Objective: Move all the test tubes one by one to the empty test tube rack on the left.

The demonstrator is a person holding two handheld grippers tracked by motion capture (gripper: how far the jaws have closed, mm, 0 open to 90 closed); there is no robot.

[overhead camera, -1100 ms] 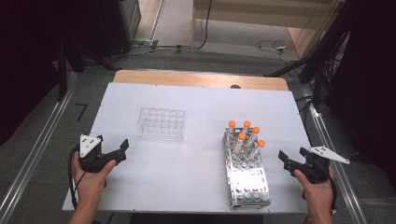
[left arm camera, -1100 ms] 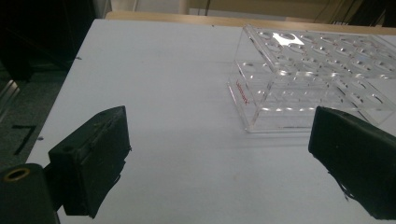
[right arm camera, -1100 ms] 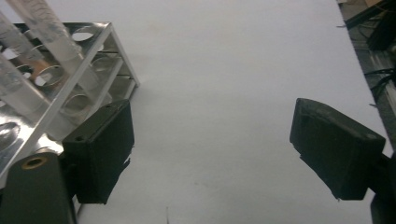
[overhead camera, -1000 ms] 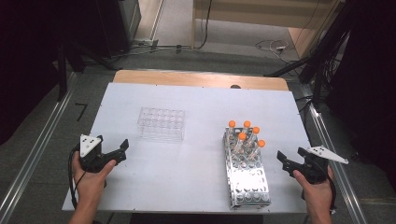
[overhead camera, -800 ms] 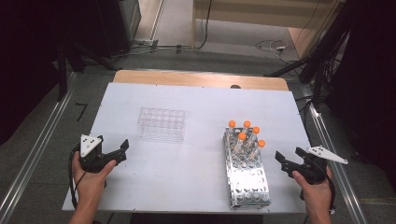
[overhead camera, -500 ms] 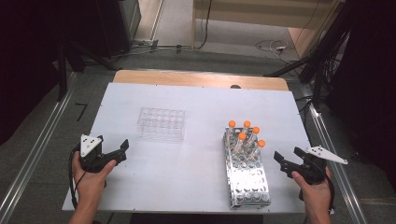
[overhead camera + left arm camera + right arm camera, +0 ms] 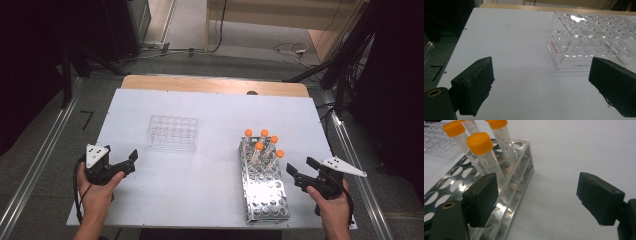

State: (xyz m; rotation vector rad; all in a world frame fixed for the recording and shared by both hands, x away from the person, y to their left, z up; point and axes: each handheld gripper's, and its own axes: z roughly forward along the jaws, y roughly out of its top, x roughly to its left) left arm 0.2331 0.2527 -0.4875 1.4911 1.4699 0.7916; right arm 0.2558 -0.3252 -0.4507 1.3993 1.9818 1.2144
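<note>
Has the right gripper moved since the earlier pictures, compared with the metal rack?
Yes, slightly. In the high view the right gripper has crept left toward the metal rack, which has stayed put; its fingers are open beside it.

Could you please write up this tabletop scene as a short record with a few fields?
surface: white rectangular table
left tool: open, holding nothing, near the table's left edge
right tool: open, holding nothing, just right of the metal rack
metal rack: shiny perforated metal tube rack, right of centre
tubes: five clear orange-capped tubes standing at the rack's far end
clear rack: transparent plastic tube rack, no tubes in it, left of the metal rack
</note>
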